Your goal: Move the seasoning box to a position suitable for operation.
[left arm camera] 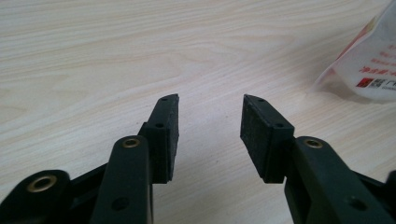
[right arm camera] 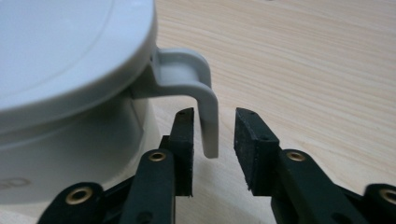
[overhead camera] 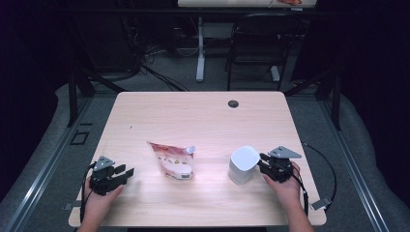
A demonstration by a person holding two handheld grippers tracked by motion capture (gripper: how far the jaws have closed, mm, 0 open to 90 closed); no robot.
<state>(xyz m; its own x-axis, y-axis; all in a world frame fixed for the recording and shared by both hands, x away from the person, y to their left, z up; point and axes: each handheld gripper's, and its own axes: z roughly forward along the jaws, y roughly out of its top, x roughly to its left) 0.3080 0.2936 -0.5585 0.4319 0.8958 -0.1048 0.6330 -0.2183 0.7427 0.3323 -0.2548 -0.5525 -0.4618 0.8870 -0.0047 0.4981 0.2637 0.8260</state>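
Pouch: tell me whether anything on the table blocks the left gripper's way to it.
Nothing visible does. The left gripper stands open over bare table, and the pouch lies ahead and off to one side with only wood between them. The white container sits beyond the pouch, by the right gripper.

Left gripper (overhead camera: pixel 126 173) low, jaws apart, nothing between; right gripper (overhead camera: pixel 262 161) jaws apart, unclamped.

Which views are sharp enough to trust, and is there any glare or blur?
High view: soft, with a bright sheen on the table by the pouch. Right gripper view: the container up close is blurry, its handle clear. Left gripper view: the jaws are crisp, the pouch slightly soft.
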